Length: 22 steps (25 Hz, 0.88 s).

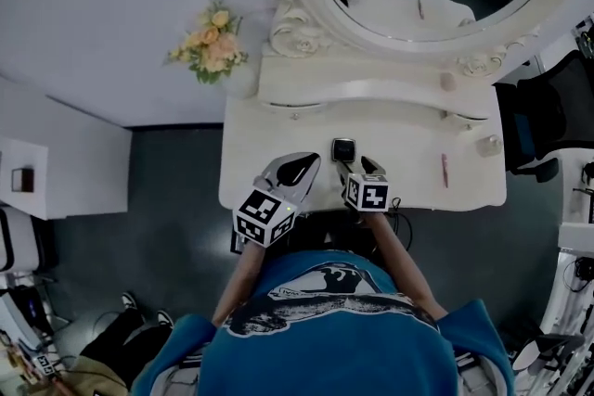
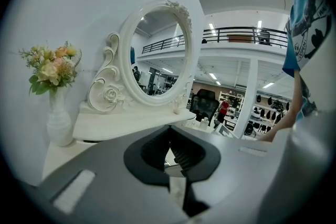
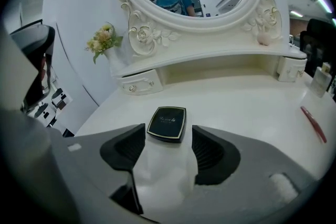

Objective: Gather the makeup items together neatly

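right gripper (image 3: pixel 168 147) is hovering wide open just behind the black compact (image 3: pixel 167 124)
its pads are touching nothing; left gripper (image 2: pixel 169 136) is sitting clenched, empty

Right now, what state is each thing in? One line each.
black compact: lid closed, flat on the vanity top.
red pencil: lying flat, far right, apart from the black compact.
left gripper: shut, empty.
right gripper: open, black compact at its jaw tips, not gripped.
small drawer: shut.
flower vase: upright.
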Motion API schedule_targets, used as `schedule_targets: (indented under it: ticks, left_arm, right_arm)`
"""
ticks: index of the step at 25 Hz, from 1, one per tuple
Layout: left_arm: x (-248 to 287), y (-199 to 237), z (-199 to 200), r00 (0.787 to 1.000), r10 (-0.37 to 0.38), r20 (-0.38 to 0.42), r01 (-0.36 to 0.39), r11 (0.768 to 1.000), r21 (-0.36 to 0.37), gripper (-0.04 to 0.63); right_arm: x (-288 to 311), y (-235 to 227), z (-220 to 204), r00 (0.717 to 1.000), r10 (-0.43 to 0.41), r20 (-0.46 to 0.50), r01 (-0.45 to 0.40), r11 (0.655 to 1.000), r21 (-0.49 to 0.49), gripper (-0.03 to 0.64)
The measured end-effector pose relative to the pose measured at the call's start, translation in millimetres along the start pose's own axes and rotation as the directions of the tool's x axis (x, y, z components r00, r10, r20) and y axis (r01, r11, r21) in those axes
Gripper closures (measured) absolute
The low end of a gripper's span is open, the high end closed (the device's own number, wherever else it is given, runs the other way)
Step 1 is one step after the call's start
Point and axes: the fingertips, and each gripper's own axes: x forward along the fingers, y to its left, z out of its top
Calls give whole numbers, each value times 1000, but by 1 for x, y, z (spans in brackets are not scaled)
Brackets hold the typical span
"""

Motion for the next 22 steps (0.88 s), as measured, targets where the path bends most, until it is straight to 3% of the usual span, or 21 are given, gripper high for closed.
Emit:
schedule_targets:
  ticks: [8, 22]
  left_arm:
    - [20, -22, -4, 998, -59, -25, 59, 998, 9, 583]
    - [69, -88, -3, 998, -51, -37, 52, 999, 15, 583]
  right_arm:
    - [-31, -45, 13, 996, -33, 84, 34, 999, -7, 357]
    - [-107, -221, -2, 972, -220, 79, 217, 975, 49, 394]
